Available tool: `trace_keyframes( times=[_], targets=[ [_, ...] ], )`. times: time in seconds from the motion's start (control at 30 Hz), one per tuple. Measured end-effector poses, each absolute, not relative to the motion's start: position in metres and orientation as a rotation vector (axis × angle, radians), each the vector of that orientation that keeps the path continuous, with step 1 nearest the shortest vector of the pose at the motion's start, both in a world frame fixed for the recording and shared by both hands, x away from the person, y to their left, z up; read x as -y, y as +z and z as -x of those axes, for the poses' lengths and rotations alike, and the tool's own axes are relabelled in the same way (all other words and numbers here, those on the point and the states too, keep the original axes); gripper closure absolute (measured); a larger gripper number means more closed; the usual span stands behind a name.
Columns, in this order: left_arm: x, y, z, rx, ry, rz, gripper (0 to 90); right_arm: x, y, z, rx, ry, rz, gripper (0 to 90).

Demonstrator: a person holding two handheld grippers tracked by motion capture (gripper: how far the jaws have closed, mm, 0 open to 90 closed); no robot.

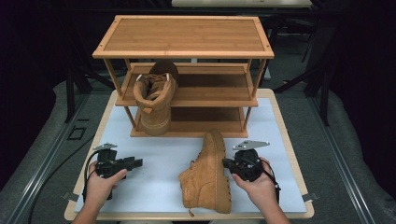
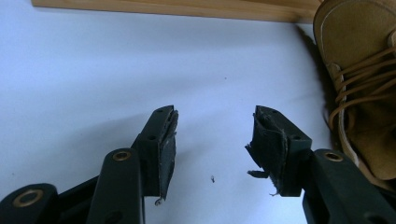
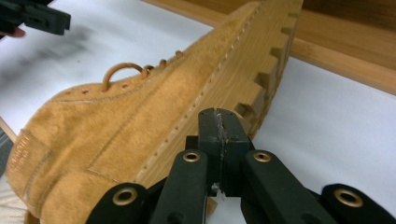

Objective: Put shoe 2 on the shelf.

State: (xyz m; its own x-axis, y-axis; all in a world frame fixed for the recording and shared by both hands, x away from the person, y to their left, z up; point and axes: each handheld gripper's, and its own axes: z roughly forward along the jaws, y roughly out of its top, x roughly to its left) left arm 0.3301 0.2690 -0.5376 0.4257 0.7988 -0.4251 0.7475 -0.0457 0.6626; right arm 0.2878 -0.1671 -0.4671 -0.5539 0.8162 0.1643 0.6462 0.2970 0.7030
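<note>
the right gripper has jaws pressed together at the sole of the near boot; the left gripper, jaws spread, holds nothing

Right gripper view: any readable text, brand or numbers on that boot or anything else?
Tan boot, heel end: a stamped mark at the lower left edge, too blurred to read.
Wooden shoe rack, white table mat, boot on the rack: no text visible.
</note>
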Motion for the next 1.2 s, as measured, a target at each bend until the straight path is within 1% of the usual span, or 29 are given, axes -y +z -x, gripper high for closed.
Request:
trace_keyframes(
  times=[0.17,0.27,0.4,0.53,0.6,0.7,0.77,0.87,0.97,1.03,1.2],
  targets=[
    [-0.272,-0.539,-0.330,-1.351,0.077,-1.779,49.3,0.160,-0.462,-0.288,-2.365,1.175,-1.334,87.2],
    [-0.274,-0.540,-0.330,-1.357,0.067,-1.776,49.3,0.152,-0.464,-0.289,-2.360,1.110,-1.294,88.8],
    [-0.274,-0.540,-0.330,-1.359,0.063,-1.771,49.2,0.162,-0.465,-0.291,-2.346,1.108,-1.325,90.0],
    [-0.275,-0.541,-0.330,-1.360,0.065,-1.779,49.2,0.181,-0.471,-0.294,-2.324,1.141,-1.398,90.0],
    [-0.275,-0.540,-0.330,-1.361,0.061,-1.766,49.0,0.179,-0.477,-0.293,-2.276,0.909,-1.381,90.0],
    [-0.275,-0.540,-0.330,-1.366,0.063,-1.762,48.8,0.183,-0.477,-0.291,-2.277,1.164,-1.423,90.0],
    [-0.276,-0.541,-0.331,-1.368,0.061,-1.761,48.8,0.180,-0.466,-0.291,-2.223,1.244,-1.410,90.0],
    [-0.276,-0.541,-0.331,-1.366,0.059,-1.764,48.8,0.169,-0.459,-0.293,-2.264,1.273,-1.349,89.6],
    [-0.276,-0.541,-0.331,-1.365,0.056,-1.764,48.8,0.151,-0.462,-0.297,-2.352,1.248,-1.276,89.5],
    [-0.277,-0.541,-0.331,-1.368,0.058,-1.762,48.8,0.140,-0.468,-0.298,-2.375,1.133,-1.253,90.0],
    [-0.278,-0.541,-0.331,-1.366,0.058,-1.769,48.9,0.151,-0.465,-0.299,-2.366,1.127,-1.271,90.0]
  ],
)
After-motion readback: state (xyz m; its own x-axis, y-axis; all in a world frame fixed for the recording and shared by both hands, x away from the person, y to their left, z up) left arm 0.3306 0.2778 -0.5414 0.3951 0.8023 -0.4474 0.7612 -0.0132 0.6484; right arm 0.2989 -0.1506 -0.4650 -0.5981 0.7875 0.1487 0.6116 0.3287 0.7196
